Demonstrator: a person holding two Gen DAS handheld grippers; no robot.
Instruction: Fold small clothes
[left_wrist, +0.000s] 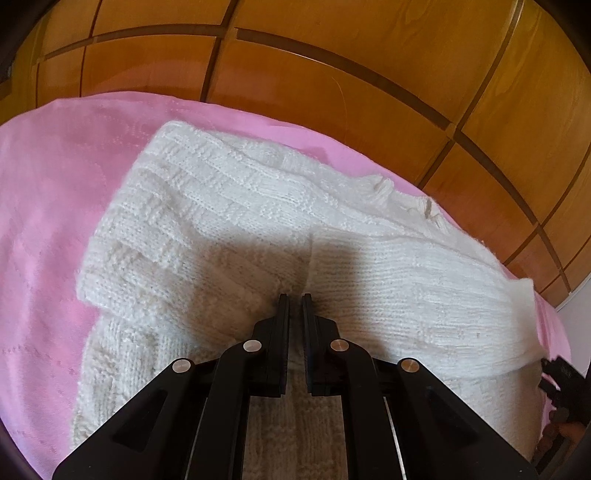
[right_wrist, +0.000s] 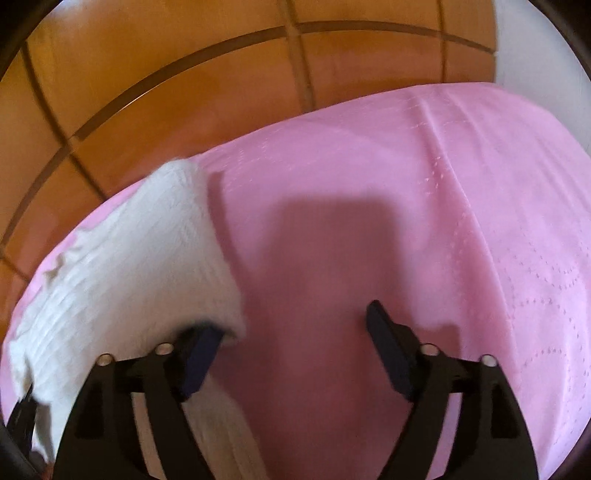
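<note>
A white knitted garment (left_wrist: 258, 206) lies on a pink cloth (left_wrist: 48, 206), with an upper layer folded over a lower one. My left gripper (left_wrist: 295, 301) sits above its middle with the jaws nearly closed and a narrow gap between them; I cannot tell whether knit is pinched in the gap. In the right wrist view the garment (right_wrist: 129, 258) lies at the left. My right gripper (right_wrist: 295, 325) is open over the pink cloth (right_wrist: 369, 184). Its left finger (right_wrist: 199, 354) is partly under the garment's edge. Its right finger (right_wrist: 384, 339) is over bare cloth.
A wooden panelled wall (left_wrist: 332, 55) stands behind the pink surface and shows in both views. A white wall strip (right_wrist: 535, 55) is at the far right. The other gripper's dark body (left_wrist: 561, 373) shows at the right edge of the left wrist view.
</note>
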